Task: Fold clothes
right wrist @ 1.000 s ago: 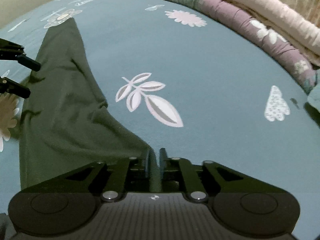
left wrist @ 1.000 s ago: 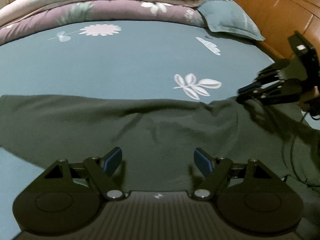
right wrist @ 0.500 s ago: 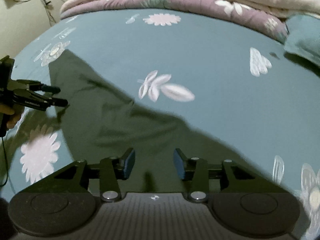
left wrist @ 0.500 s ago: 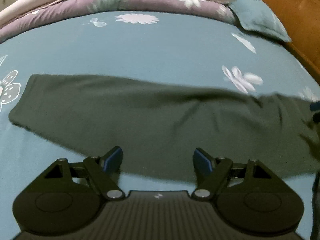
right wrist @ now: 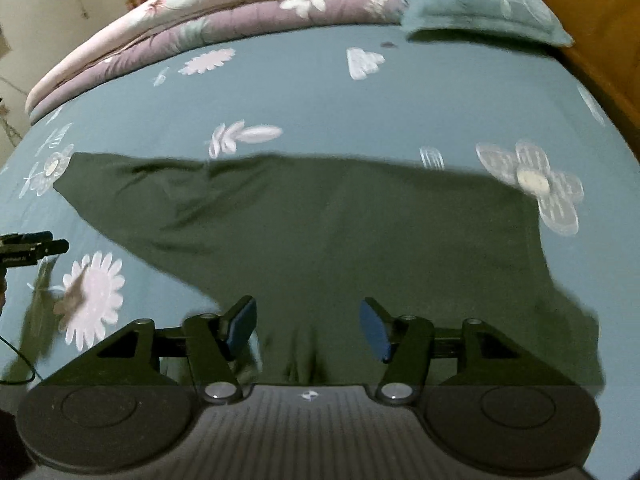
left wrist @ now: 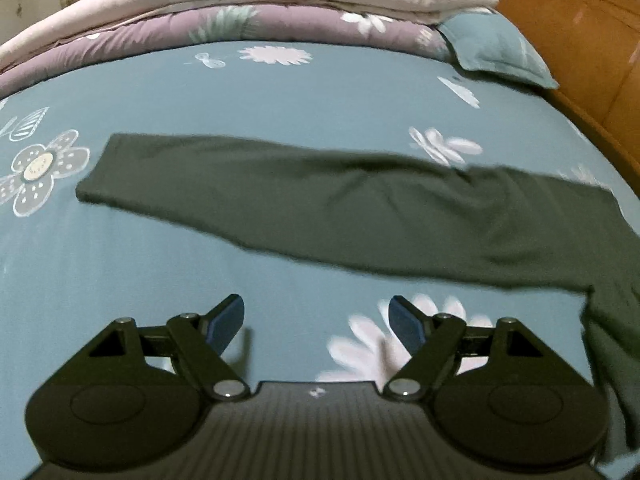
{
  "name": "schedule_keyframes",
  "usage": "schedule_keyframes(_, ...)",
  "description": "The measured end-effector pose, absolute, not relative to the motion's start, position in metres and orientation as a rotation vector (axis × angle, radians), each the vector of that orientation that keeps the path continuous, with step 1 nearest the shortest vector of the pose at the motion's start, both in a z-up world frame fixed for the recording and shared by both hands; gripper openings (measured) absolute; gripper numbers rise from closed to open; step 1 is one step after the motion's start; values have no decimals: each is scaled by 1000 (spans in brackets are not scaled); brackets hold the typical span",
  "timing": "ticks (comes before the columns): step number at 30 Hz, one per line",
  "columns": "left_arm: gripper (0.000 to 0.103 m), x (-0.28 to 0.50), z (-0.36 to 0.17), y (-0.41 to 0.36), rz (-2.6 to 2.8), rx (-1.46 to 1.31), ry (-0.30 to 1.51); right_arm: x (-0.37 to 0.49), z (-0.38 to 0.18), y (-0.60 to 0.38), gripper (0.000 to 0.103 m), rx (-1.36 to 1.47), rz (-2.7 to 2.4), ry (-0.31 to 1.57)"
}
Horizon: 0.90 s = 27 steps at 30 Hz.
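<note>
The dark trousers (left wrist: 360, 216) lie stretched out long and narrow across the bedsheet (left wrist: 280, 92), apparently halved lengthwise. My left gripper (left wrist: 316, 322) and right gripper (right wrist: 307, 326) hover just short of them, fingers spread, holding nothing. Shortening folds seem left.

A dark green garment (left wrist: 360, 216) lies spread, slightly wrinkled, across the bedsheet (left wrist: 280, 92).
</note>
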<state>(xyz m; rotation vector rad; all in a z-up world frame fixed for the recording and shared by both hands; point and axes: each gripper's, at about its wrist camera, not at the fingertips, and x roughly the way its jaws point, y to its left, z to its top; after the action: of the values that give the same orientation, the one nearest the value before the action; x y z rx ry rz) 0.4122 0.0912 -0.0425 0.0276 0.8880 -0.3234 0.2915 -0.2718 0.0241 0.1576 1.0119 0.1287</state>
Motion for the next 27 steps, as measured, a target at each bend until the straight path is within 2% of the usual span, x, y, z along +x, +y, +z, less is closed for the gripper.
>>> schedule_keyframes(11, 80, 360, -43, 60, -495, 99, 917, 209, 5, -278, 66, 350, 29, 1005)
schedule_keyframes(19, 81, 348, -40, 37, -639, 173, 934, 186, 7, -249, 67, 350, -1, 999)
schedule_keyframes(27, 81, 340, -28, -3, -776, 210, 936, 160, 21, -263, 70, 349, -68, 979)
